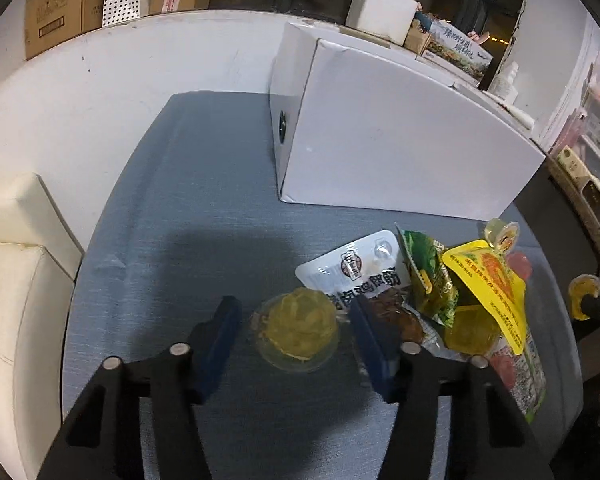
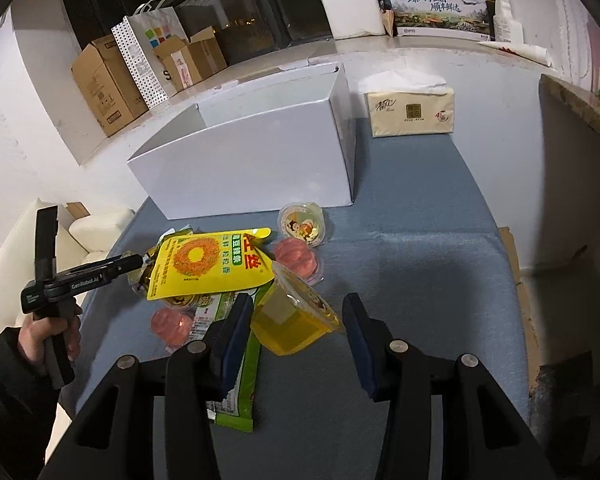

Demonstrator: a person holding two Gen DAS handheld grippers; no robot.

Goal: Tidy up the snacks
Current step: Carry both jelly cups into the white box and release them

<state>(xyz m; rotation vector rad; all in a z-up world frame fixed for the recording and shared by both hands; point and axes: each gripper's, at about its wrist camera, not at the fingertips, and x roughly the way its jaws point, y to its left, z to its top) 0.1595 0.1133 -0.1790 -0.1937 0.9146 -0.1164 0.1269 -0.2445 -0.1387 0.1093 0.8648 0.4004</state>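
Snack pile heaped on the blue-grey worktop (image 2: 420, 248), in front of the open white box (image 2: 260, 152), which looks like the place meant for the snacks. Box interior not visible from either camera, so contents unknown.

Left gripper (image 1: 296, 336) low over the worktop, jaws spread wide and holding nothing, straddling a pale yellow-green jelly cup (image 1: 296, 330) that sits upside down at the left edge of the pile. Both blue pads apart from the cup, no contact yet. Just beside the right pad, a white meat-snack packet (image 1: 356, 268) with brown contents, then a green packet (image 1: 428, 276) and a yellow pouch (image 1: 492, 280) lying over other items.

Right gripper (image 2: 296, 328) likewise released, jaws wide, around a tilted yellow jelly cup (image 2: 292, 320) that leans on a long green packet (image 2: 236, 360). Left pad near the cup wall, right pad well clear. Pink jelly cups (image 2: 300, 262) and a cup with a cartoon lid (image 2: 304, 226) further back, near the box front.

Step in hand, by the look of it: approach done on both sides, grasp not yet made. Next move calls for closing on each cup's wall, gently, since thin plastic likely deforms or squirts out. Tilted yellow cup probably liable to tip or slide as the pads meet it; squaring the jaws to its sides first seems wise. Then lifting clear of the neighbouring packets and carrying over the box rim.
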